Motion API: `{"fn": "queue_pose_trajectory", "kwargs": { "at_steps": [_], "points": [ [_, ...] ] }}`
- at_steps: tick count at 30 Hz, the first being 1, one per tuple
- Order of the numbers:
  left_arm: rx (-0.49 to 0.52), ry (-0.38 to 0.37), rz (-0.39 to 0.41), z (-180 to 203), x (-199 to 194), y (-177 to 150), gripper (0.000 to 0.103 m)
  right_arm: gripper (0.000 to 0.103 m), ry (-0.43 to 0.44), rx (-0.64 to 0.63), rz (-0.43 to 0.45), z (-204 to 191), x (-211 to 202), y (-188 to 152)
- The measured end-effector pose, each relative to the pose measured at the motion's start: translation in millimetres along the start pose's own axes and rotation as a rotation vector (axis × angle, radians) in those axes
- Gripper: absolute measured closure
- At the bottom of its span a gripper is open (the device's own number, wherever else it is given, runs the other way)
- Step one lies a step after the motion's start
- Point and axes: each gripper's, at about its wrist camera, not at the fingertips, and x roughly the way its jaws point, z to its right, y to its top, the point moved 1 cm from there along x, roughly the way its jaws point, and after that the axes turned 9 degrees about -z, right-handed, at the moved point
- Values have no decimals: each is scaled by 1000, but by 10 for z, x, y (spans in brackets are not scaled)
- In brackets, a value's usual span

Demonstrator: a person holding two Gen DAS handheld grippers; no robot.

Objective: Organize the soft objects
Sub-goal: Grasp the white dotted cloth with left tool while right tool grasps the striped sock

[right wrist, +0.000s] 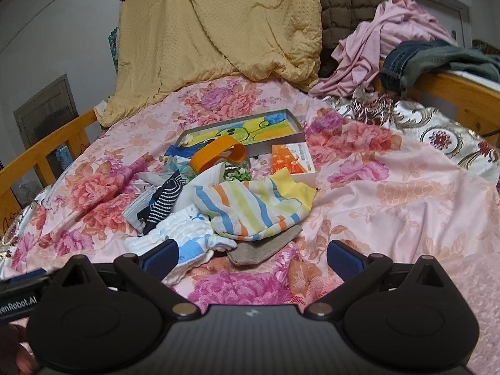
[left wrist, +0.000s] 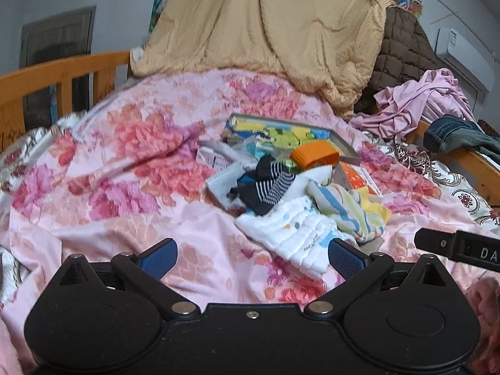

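Two hand-held grippers hover with jaws spread wide and empty over a cluttered bed: the left gripper [left wrist: 252,255] and the right gripper [right wrist: 252,257] both face a heap of small soft items at the middle of the pink floral bedspread [right wrist: 390,193]. A shallow grey box lid [right wrist: 293,125] lies open side up behind the heap, its inside printed with a yellow, green and blue cartoon picture; nothing clearly sits inside it. A clear jar with an orange cap [right wrist: 215,153] lies on its side just in front of the lid, with an orange-and-white carton [right wrist: 292,161] beside it. Closest to the grippers, a white quilted cloth [left wrist: 300,234] touches a pastel striped garment [right wrist: 250,206], which overlaps a grey-brown cloth [right wrist: 265,247]. Dark striped socks [left wrist: 268,187] lie bunched to the left of them. At the head of the bed a yellow quilt [left wrist: 265,22] is piled against the wall, next to a brown quilted jacket [left wrist: 403,53]. Pink clothing [right wrist: 384,40] and jeans [right wrist: 431,59] drape over the wooden bed rail [right wrist: 462,93]. An air conditioner [left wrist: 462,53] hangs on the wall.
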Motion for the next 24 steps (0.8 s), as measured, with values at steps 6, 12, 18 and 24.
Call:
{"fn": "queue_pose_trajectory", "kwargs": {
  "at_steps": [6, 12, 18, 24],
  "points": [
    [-45, 17, -30, -79, 90, 133, 1, 0, 44, 6, -100, 21, 238, 135],
    [44, -21, -80, -29, 436, 379, 1, 0, 27, -92, -94, -58, 480, 325],
    [191, -57, -94, 41, 803, 517, 1, 0, 22, -157, -97, -44, 760, 564],
    [198, -137, -120, 54, 1005, 569, 1, 0, 81, -154, -119, 53, 1027, 713]
  ]
}}
